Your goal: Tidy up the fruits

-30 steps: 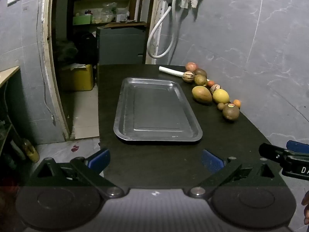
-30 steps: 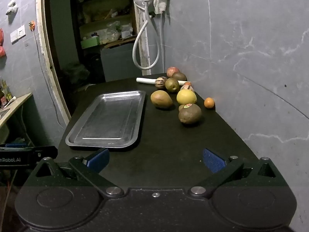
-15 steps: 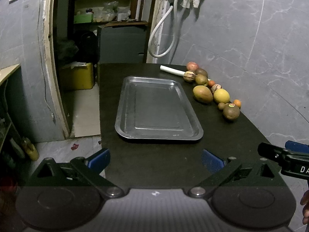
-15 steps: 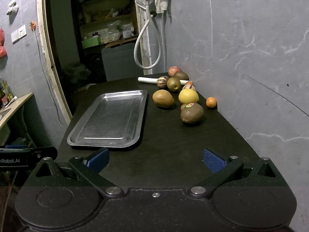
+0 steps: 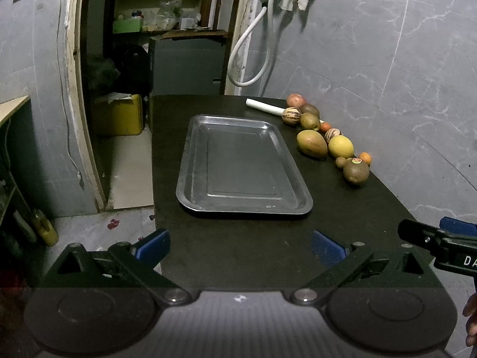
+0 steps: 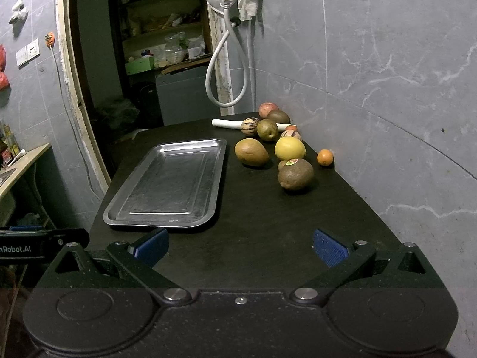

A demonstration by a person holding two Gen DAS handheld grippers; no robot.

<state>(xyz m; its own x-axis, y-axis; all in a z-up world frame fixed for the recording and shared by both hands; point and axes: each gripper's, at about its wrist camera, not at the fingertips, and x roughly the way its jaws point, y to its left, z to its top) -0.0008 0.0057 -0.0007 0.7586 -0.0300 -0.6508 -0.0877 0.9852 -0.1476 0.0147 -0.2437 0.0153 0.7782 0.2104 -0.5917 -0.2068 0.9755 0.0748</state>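
Observation:
An empty metal tray [image 5: 190, 191] [image 6: 116, 213] lies on the black table [image 5: 238, 253] [image 6: 268, 223]. Several fruits lie in a row along the wall to its right: a brown stickered fruit [image 5: 355, 171] [image 6: 295, 174], a yellow citrus [image 5: 340, 146] [image 6: 289, 148], a brown mango [image 5: 311, 143] [image 6: 251, 152], a small orange [image 5: 365, 158] [image 6: 325, 157], striped melons and a red apple [image 5: 296, 100] [image 6: 268, 109]. My left gripper [image 5: 240, 247] is open and empty at the near table edge. My right gripper [image 6: 240, 246] is open and empty, well short of the fruits.
A white tube [image 5: 263, 106] [image 6: 226, 123] lies at the back by the fruits. A grey tiled wall [image 6: 387, 104] bounds the table's right side. A white hose [image 5: 253, 53] hangs at the back. A doorway with a yellow box [image 5: 119, 115] is to the left.
Both grippers have edged slightly forward toward the tray and fruits. Nothing on the table has moved.

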